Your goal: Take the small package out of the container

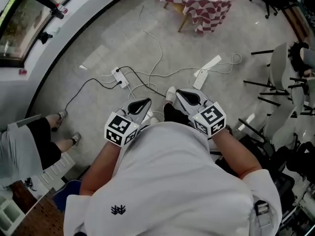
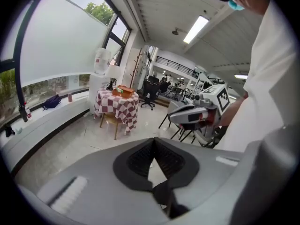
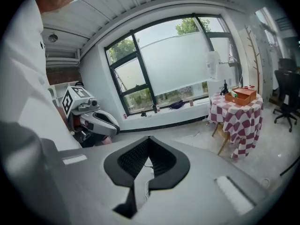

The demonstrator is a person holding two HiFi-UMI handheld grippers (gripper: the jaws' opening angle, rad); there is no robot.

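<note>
Both grippers are held close to the person's torso, side by side. Left gripper (image 2: 153, 146): jaws closed tip to tip, nothing between them. Right gripper (image 3: 148, 144): same, pads meeting at the tips, empty.

The box (image 3: 240, 96) sits on a checked table (image 3: 241, 118), well apart from both grippers across the floor. The package cannot be made out at this size.

Head view alone shows the cables (image 1: 152, 58) and a power strip (image 1: 119, 77) on the floor ahead of the grippers. It catches only the box's orange top at the frame edge. Each gripper view shows the box side-on, with the other gripper alongside.
</note>
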